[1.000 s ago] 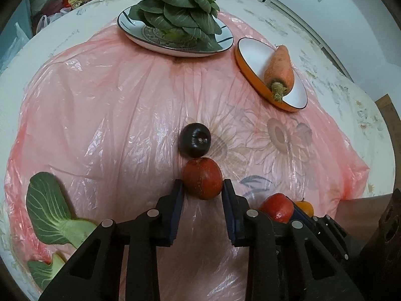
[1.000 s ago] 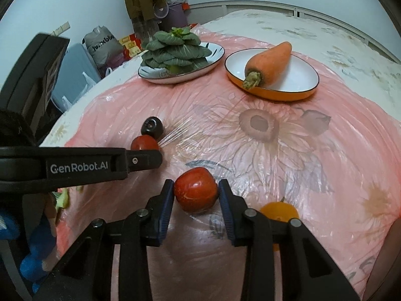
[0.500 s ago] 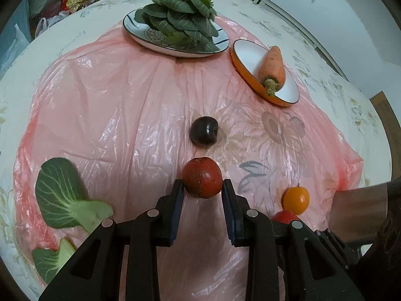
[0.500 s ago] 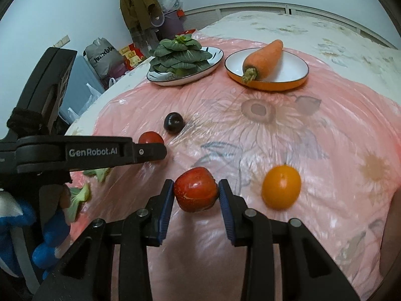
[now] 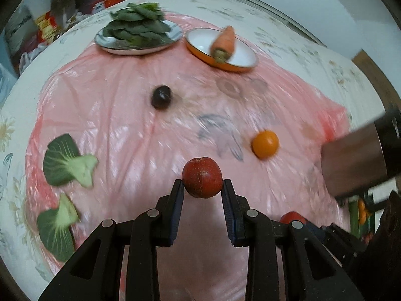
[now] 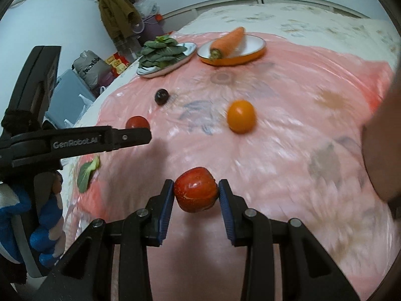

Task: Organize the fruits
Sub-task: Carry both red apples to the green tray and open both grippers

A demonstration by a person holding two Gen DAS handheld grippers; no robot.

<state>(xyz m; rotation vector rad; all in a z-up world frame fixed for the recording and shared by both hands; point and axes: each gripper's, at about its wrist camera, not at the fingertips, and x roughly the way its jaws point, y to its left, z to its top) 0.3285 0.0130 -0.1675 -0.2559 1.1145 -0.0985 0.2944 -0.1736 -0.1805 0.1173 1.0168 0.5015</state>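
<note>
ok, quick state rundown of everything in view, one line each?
left gripper: shut on dark red apple, off the sheet
right gripper: shut on bright red apple, off the sheet
orange: loose on pink sheet
dark plum: loose on sheet
carrot: lying in orange bowl
greens: piled on plate

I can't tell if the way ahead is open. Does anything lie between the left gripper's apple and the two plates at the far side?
Only the dark plum lies on the pink sheet roughly on that line, short of the greens plate. The way to the carrot plate looks open; the orange lies off to the right.
</note>
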